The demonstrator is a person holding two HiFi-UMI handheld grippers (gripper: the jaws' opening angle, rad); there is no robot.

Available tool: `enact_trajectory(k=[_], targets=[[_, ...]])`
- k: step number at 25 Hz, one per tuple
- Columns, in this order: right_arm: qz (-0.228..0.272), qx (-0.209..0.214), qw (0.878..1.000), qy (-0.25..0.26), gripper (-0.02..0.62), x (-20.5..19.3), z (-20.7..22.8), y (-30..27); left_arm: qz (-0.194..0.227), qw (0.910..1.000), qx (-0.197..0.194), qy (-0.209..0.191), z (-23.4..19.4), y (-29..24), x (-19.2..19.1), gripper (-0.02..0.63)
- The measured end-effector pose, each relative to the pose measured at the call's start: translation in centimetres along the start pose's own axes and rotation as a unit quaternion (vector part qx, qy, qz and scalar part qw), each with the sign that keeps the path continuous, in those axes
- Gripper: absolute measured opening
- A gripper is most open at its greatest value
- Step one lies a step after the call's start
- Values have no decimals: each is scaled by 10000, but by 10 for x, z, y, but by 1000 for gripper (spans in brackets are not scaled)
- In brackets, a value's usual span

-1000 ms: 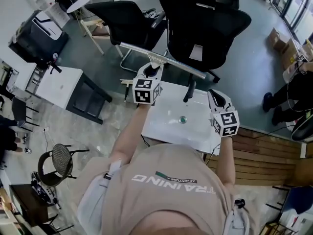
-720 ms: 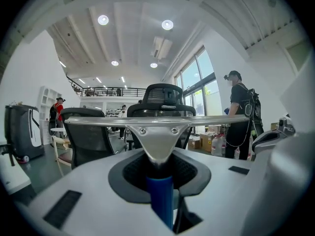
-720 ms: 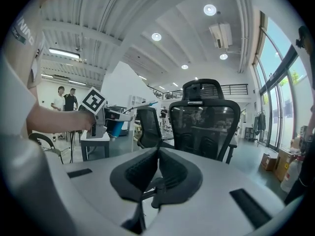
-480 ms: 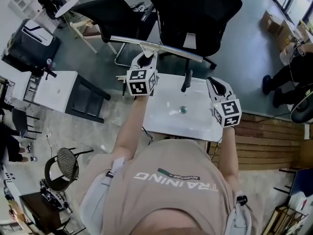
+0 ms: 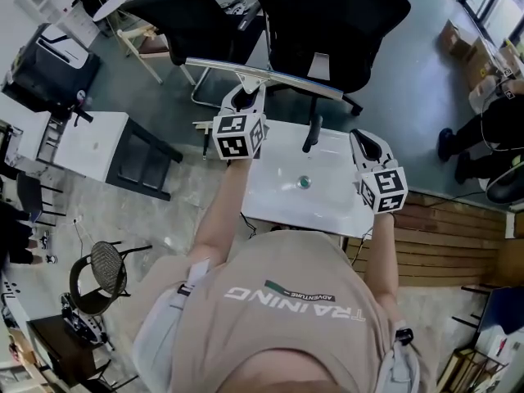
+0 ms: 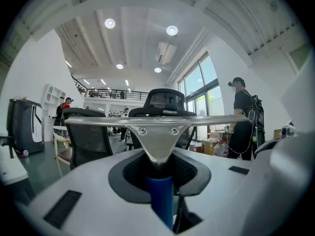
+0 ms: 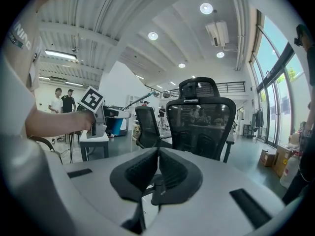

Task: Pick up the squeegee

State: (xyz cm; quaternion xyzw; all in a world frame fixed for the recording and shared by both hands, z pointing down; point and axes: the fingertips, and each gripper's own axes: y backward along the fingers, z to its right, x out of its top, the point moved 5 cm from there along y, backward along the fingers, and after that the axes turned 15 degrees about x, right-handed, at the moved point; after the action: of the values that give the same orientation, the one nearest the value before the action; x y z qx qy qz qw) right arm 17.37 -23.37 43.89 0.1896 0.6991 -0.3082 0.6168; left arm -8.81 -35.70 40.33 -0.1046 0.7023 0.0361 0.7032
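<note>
**Squeegee held in your left gripper, beyond the tabletop's far edge**

Your left gripper (image 5: 246, 98) (image 6: 160, 181) points level. Its black ribbed fingers (image 6: 191, 172) are clenched on the blue handle of the squeegee (image 5: 270, 76) (image 6: 157, 134), a long silver metal blade bar on a triangular metal neck. The handle sits between the pads. The neck rises from them, and the bar runs crosswise in front of the gripper.

In the head view, the bar hangs in the air just past the far edge of the white rectangular tabletop (image 5: 278, 207). Two black mesh office chairs (image 5: 327, 23) stand behind it.

Your right gripper (image 5: 366, 144) (image 7: 157, 168) hovers over the tabletop's right side, well apart from the squeegee. Its fingers (image 7: 140, 171) are pressed together with nothing between them.

A small green round object (image 5: 304, 182) lies near the middle of the tabletop, between your two arms.
</note>
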Motion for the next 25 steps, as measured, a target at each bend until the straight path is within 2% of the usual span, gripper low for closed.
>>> enact_trajectory(k=[13,25], targets=[[-20,72,9999,87,35,9,-1,0,120,9999,64,-11,-6,6,18,97],[-8,-169,9997,166,35,16,-2,10,94,9999,-40,33,-6,11,15,97]])
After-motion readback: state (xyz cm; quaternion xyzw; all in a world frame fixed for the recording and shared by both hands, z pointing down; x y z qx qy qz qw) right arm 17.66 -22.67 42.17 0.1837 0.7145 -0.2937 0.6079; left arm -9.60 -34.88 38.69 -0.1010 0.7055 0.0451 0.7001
